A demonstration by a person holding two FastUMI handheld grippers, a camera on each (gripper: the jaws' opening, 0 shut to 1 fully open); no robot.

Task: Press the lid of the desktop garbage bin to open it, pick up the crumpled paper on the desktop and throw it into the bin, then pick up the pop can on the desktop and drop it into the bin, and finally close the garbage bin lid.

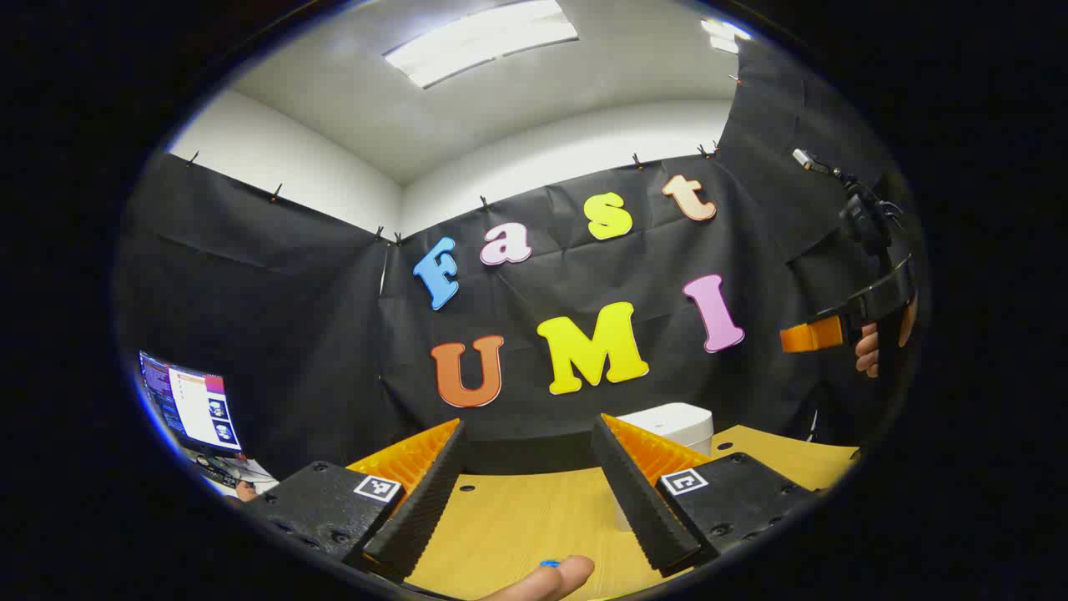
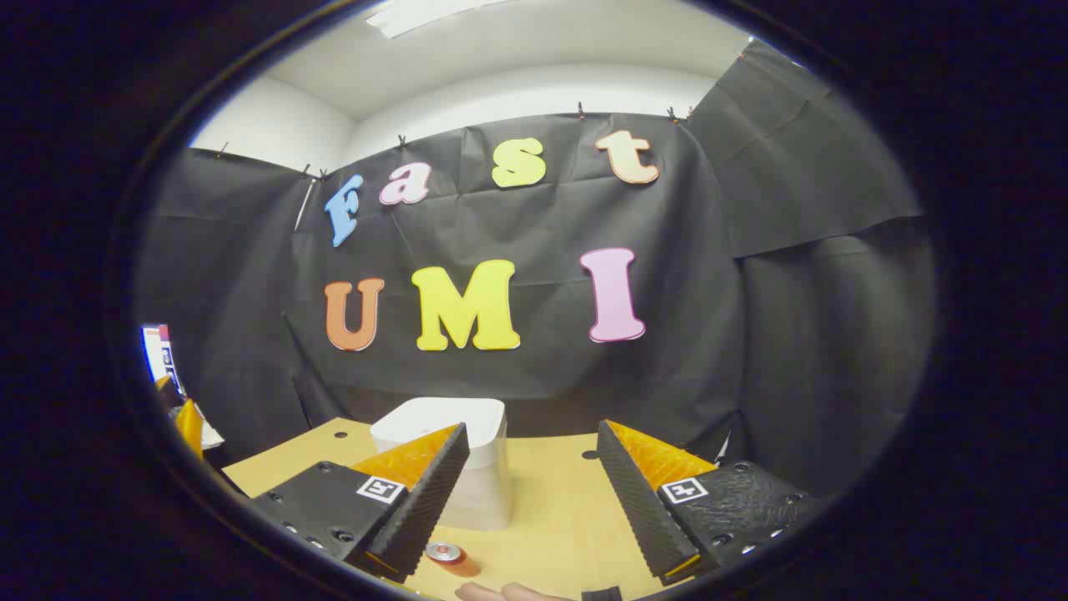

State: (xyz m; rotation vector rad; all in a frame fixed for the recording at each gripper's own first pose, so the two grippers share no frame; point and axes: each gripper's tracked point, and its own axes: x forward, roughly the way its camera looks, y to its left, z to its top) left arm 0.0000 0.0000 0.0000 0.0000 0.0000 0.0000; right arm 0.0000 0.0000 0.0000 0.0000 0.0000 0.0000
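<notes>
Left gripper view: left tool (image 1: 526, 492) held level above the wooden worktop (image 1: 517, 522), fingers wide apart, holding nothing; white garbage bin (image 1: 680, 424) behind its right finger, lid closed.

Right gripper view: right tool (image 2: 526, 492) likewise spread and empty; bin (image 2: 467, 467) ahead-left, pop can (image 2: 445, 553) below.

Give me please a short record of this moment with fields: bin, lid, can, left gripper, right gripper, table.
bin: white garbage bin standing on the table, also seen in the left gripper view
lid: closed
can: pop can on the table near the bin, top end visible
left gripper: jaws open, holding nothing
right gripper: jaws open, holding nothing
table: light wood
</notes>
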